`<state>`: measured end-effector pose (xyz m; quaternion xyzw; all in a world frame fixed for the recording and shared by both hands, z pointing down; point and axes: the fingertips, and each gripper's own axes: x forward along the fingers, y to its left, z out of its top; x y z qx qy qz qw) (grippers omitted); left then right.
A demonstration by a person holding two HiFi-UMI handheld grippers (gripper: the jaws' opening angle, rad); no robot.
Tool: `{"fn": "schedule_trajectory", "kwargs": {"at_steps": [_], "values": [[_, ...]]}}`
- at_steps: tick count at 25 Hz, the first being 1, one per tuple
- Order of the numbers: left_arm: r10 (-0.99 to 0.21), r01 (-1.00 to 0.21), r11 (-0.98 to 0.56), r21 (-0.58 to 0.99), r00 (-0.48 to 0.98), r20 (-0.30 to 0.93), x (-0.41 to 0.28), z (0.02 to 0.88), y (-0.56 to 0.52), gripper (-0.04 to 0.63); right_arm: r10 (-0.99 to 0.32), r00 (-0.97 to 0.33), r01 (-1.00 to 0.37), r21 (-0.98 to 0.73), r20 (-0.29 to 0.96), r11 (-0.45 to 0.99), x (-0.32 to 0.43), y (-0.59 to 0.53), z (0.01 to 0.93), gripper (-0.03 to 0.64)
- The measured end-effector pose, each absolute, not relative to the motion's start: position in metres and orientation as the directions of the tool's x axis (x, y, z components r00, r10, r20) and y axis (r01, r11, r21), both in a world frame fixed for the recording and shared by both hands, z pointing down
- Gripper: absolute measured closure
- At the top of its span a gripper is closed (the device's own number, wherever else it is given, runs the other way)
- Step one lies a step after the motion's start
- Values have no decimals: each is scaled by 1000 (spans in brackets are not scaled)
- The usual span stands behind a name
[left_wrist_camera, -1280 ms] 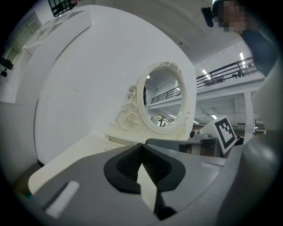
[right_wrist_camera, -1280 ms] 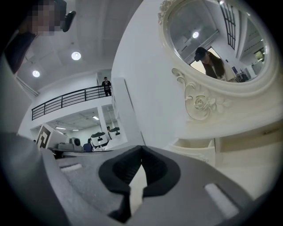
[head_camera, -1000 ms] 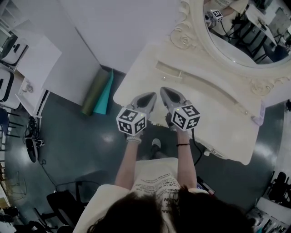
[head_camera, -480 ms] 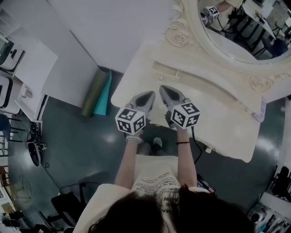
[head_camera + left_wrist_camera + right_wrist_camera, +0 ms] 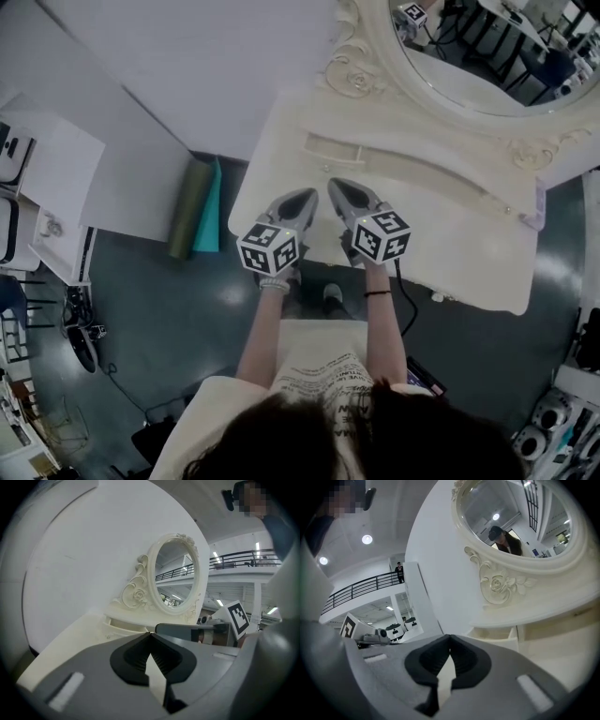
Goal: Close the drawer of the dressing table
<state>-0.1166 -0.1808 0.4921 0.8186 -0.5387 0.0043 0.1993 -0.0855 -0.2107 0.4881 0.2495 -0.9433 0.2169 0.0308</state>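
Drawer [image 5: 334,150] ajar below the mirror [image 5: 487,56], tools short of it
It juts from the table's [image 5: 450,234] far side; set left tool [image 5: 312,195] and right tool [image 5: 336,184] (both pinched together, empty) flat on its front, then push straight back.

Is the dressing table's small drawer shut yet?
Open: the drawer juts out of the raised shelf, its hollow inside visible.

The cream dressing table [image 5: 450,244] looks smooth and painted, its mirror [image 5: 469,56] glossy glass, the floor [image 5: 169,309] dark and shiny.
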Motion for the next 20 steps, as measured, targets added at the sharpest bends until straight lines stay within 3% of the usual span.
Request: {"fn": "schedule_trajectory", "kwargs": {"at_steps": [20], "values": [[-752, -780, -505, 370, 608, 255, -131, 513, -212, 592, -611, -764, -634, -421, 209, 649, -99, -233, 507, 614]]}}
